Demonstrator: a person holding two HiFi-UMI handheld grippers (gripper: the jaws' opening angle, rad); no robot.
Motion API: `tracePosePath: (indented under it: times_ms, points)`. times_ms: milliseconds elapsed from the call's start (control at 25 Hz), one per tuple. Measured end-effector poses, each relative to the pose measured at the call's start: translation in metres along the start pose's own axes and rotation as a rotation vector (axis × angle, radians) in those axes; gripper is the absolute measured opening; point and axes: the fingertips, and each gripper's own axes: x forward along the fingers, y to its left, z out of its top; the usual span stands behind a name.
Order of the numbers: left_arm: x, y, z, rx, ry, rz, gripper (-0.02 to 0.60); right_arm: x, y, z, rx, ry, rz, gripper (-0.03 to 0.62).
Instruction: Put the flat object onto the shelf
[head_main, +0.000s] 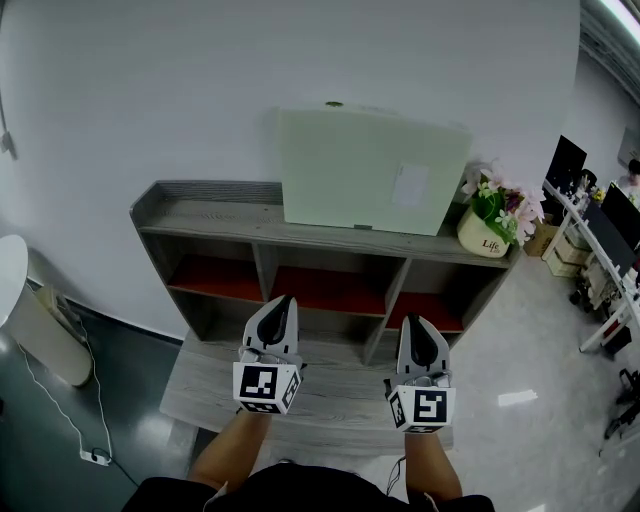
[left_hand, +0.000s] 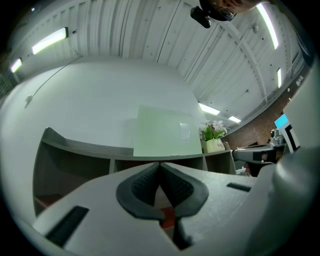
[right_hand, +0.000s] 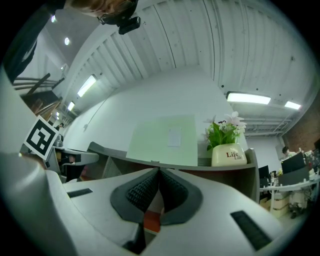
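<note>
The left gripper (head_main: 280, 300) (left_hand: 160, 165) and the right gripper (head_main: 420, 322) (right_hand: 159, 171) are held side by side, well apart from each other. Each is clenched, its dark ribbed pads pressed together with nothing between them.

Ahead of both and above their tips stands the pale green flat square panel (head_main: 370, 170) (left_hand: 167, 132) (right_hand: 165, 140). It rests upright on the top board of the grey wooden shelf unit (head_main: 210, 215) (left_hand: 85, 146) (right_hand: 107, 151) and leans back against the white wall (head_main: 200, 90). A small white label (head_main: 412, 185) sits on its face. The panel lies roughly between the two grippers' lines, well clear of either.

Just beside the panel, further out past the right gripper's side, a cream flowerpot (head_main: 485, 235) (right_hand: 229, 154) with pink and white blooms stands on the same top board. The shelf's red-backed compartments open directly in front of the gripper tips.
</note>
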Motion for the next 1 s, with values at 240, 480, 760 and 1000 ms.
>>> tracePosePath:
  times_ms: [240,480,760,1000]
  points:
    - [0.001,-0.009,-0.015,-0.003,0.034,-0.036,0.008,0.001,0.004,-0.007,-0.014,0.022,0.003,0.025]
    - [0.006,-0.013,-0.022,0.001,0.054,-0.060,0.008,0.000,0.003,-0.011,0.005,0.033,-0.002,0.025]
    - [0.008,-0.016,-0.022,-0.004,0.054,-0.065,0.008,0.001,0.002,-0.013,-0.005,0.043,-0.002,0.025]
    - [0.007,-0.016,-0.024,-0.006,0.058,-0.069,0.008,0.000,0.003,-0.014,-0.006,0.046,-0.003,0.025]
